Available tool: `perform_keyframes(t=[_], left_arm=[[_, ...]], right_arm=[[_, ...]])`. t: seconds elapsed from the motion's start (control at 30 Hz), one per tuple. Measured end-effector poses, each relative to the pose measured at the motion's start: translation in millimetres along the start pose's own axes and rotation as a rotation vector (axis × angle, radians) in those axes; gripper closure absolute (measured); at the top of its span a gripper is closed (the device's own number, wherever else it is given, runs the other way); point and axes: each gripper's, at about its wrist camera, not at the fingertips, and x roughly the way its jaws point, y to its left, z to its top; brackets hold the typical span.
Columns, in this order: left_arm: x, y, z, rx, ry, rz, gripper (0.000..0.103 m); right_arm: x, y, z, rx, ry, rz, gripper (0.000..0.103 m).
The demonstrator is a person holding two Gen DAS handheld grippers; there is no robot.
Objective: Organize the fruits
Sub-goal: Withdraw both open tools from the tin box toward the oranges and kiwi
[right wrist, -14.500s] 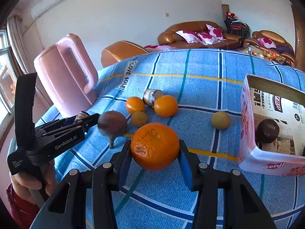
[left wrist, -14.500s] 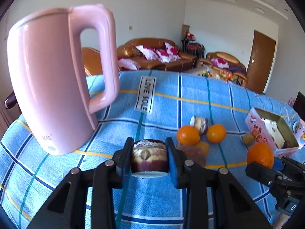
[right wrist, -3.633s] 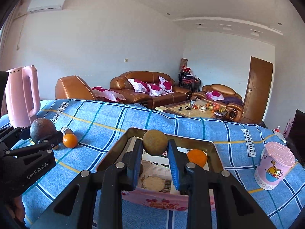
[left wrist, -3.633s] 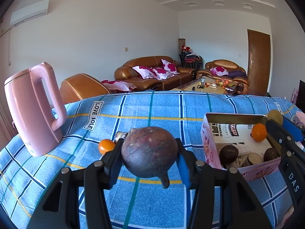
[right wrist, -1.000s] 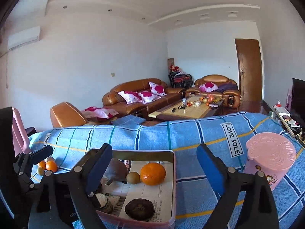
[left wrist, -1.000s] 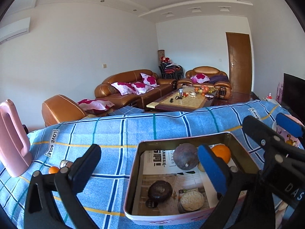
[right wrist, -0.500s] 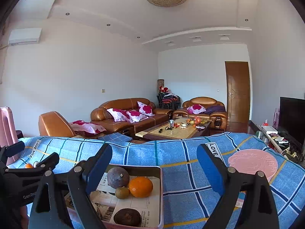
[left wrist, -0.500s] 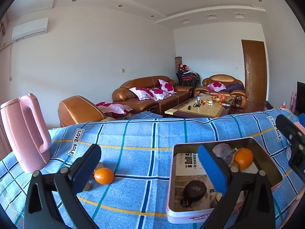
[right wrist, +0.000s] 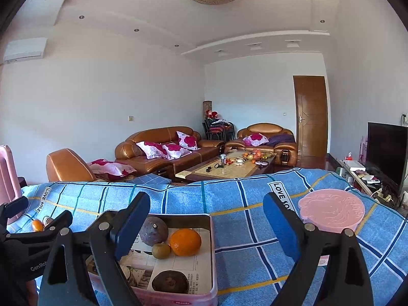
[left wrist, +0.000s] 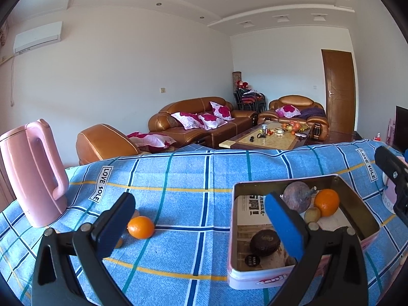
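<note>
Since 1 second ago both grippers have pulled back from the tin box [left wrist: 357, 205]. The left gripper [left wrist: 199, 221] and right gripper [right wrist: 206, 225] are wide open, holding nothing. Inside the box lie an orange [right wrist: 185, 238] and a dark purple fruit [right wrist: 153, 230]; left of it, 1 small orange [left wrist: 140, 227] sits on the blue cloth [left wrist: 178, 178], another fruit half hidden behind a finger.

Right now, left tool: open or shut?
Open: the left tool holds nothing, pads spread wide, small orange on the cloth between them.

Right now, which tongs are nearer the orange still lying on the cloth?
Left. The left tongs hang open just above the loose orange; the right tongs hang open over the tin, farther off.
</note>
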Motion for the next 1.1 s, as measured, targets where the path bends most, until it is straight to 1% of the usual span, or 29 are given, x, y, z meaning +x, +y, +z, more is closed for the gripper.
perform_keyframes(t=[0.2,0.37,0.6,0.8,0.93,1.1], left_arm=[[-4,1,-1,-0.002,0.004,-0.008,0.000],[-7,7,-3,-0.013,0.011,-0.005,0.000],[-11,21,-6,-0.030,0.012,-0.016,0.000],[-10,33,-6,0.031,-0.003,0.024,0.000],[-5,47,-6,0.033,0.010,0.042,0.000],[2,67,-7,0.033,0.021,0.057,0.000]], right_arm=[[-5,3,-1,-0.006,0.001,-0.012,0.012],[-12,6,-3,-0.003,-0.003,-0.039,0.012],[-12,13,-6,0.005,0.039,-0.051,0.012],[-10,38,-8,-0.048,0.069,-0.019,0.012],[-3,57,-9,-0.051,0.087,-0.004,0.012],[0,87,-11,-0.062,0.097,0.040,0.011]])
